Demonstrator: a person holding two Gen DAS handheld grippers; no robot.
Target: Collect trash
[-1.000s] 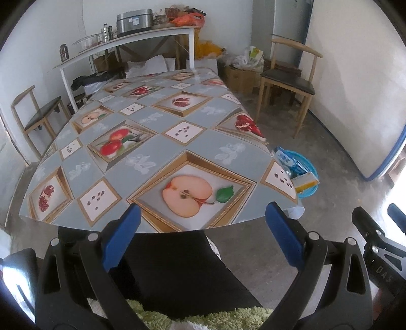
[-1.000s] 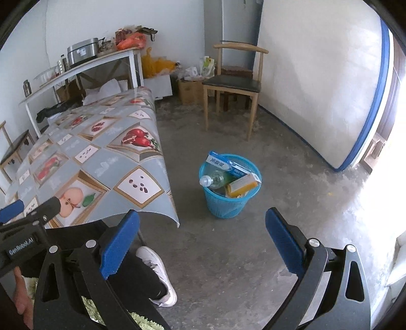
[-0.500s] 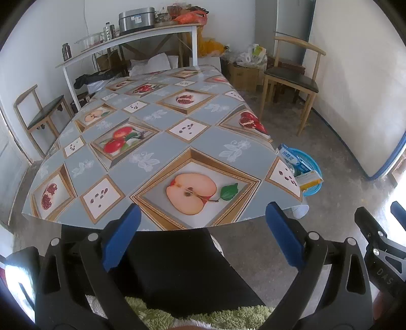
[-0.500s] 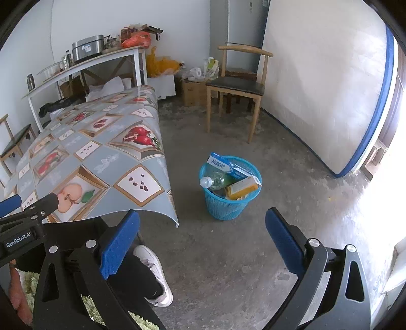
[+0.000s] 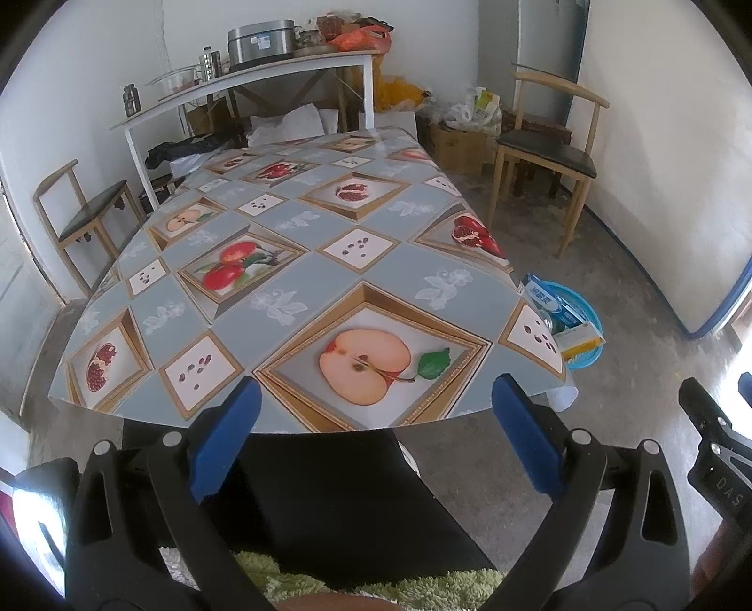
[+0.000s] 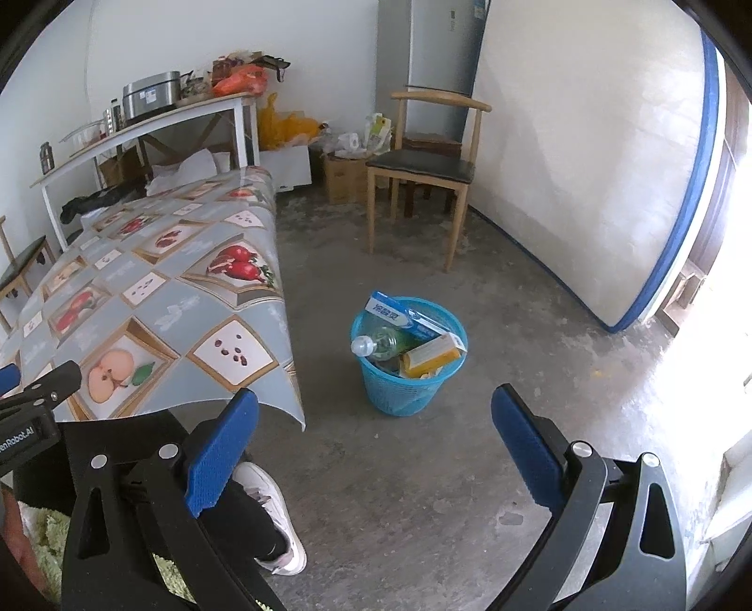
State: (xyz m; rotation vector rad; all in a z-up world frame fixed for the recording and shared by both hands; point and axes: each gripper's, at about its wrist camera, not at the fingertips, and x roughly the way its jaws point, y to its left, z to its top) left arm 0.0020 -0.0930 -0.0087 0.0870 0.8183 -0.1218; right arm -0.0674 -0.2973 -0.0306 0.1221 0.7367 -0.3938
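The blue basket (image 6: 408, 362) stands on the floor ahead of the right gripper (image 6: 373, 442), nearer to it than the left gripper (image 5: 373, 437); both fingers wide, empty.

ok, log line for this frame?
left gripper: open, empty | right gripper: open, empty | blue plastic mesh basket: on floor, holds clear bottle, two cartons | fruit-print tablecloth: no trash visible

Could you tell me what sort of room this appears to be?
Probably a plain dining or utility room in a home: a table under a fruit-print cloth, wooden chairs, a cluttered shelf with a cooker, and a trash basket.
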